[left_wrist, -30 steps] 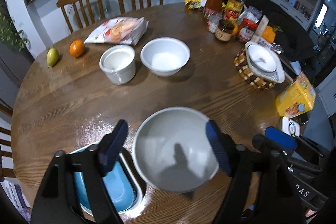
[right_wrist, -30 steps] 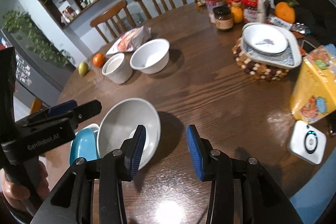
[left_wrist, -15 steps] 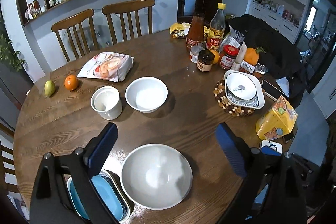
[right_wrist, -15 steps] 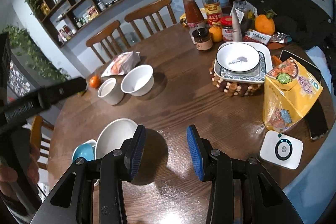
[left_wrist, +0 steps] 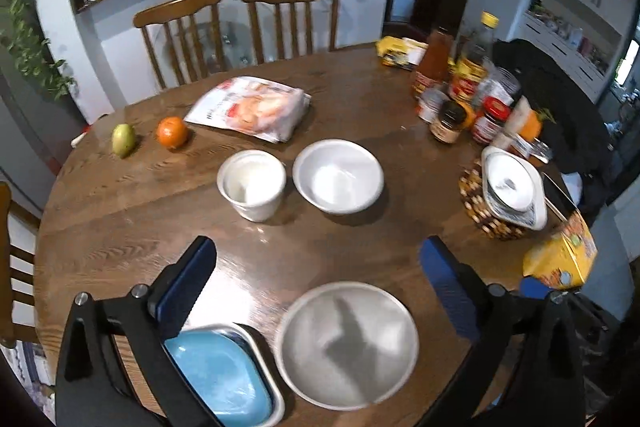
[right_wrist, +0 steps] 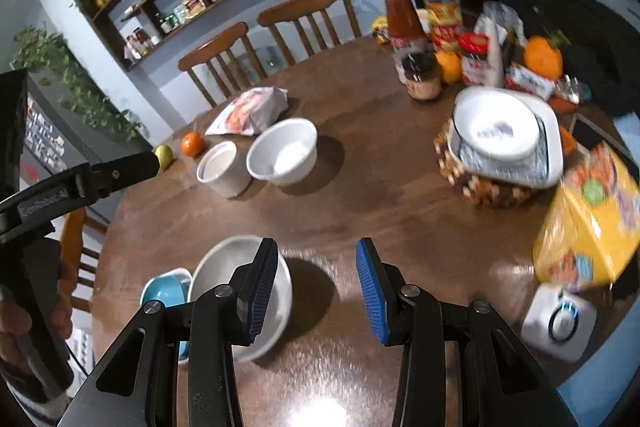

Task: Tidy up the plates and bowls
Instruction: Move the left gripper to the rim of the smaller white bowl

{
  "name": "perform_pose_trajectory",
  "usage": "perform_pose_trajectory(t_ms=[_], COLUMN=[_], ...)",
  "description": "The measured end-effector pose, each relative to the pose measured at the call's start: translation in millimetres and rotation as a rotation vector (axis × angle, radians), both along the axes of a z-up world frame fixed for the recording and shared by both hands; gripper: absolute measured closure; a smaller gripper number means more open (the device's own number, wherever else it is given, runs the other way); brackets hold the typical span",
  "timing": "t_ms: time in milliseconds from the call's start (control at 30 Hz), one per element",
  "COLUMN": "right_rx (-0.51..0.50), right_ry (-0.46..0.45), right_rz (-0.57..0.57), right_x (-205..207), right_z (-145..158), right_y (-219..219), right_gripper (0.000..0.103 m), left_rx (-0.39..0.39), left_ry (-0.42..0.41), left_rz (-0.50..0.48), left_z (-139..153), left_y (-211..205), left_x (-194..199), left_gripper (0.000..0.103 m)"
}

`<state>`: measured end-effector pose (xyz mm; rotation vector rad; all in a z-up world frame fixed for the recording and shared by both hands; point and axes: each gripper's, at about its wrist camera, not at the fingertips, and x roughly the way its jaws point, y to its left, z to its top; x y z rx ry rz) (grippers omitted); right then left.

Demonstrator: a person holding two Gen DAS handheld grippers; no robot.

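Observation:
A wide grey bowl (left_wrist: 346, 345) sits on the round wooden table (left_wrist: 120, 227) near its front edge, beside a blue dish in a white-rimmed tray (left_wrist: 216, 371). My left gripper (left_wrist: 316, 247) hovers above and behind the bowl, jaws opening wide, nothing between them. My right gripper (right_wrist: 316, 247) is open and empty, just right of the same grey bowl (right_wrist: 224, 263). Mid-table stand a white bowl (left_wrist: 338, 181) and a white pot (left_wrist: 252, 185). On the right, plates (right_wrist: 500, 135) are stacked on a beaded trivet.
An orange (left_wrist: 172, 133), a pear (left_wrist: 123, 139) and a snack bag (left_wrist: 252, 109) lie at the back left. Bottles and jars (left_wrist: 460, 87) crowd the back right. A yellow box (right_wrist: 588, 219) and a white device (right_wrist: 560, 319) sit at the right edge. Two chairs stand behind.
The left gripper's jaws spread away from the grey bowl, and the gripper rose and drew back; the bowl stays on the table. The right gripper lifted slightly, its jaws unchanged.

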<state>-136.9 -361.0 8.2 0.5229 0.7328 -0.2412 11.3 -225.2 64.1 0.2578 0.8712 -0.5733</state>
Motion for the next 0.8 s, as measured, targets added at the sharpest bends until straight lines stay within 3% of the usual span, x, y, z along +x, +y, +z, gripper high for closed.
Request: perform_pose_trajectory(t_ms=[267,467,600,800], right_rx=[-0.036,-0.055,-0.093,-0.062], right_ry=[-0.06,-0.045,-0.013,0.056], right_rz=[0.06,0.099,0.089,0.053], right_x=[51.8,99.6,130.8,154.2], right_z=[41.6,56.7,59.0,28.2], right_y=[-9.9,-14.9,-23.1,-45.2], right_gripper=[0.062,0.062,0.062,0.062], left_rx=[-0.023,-0.047,-0.043,0.013], left_ry=[-0.038,-0.011,0.018,0.157], left_rz=[0.068,0.075,0.089,0.101], left_z=[35.0,36.6,18.0,-47.0], left_y=[9.3,-10.8,-26.8,-37.7], left_x=[48.4,76.0,91.3,104.3], left_gripper=[0.001,0.001,0.001,0.001])
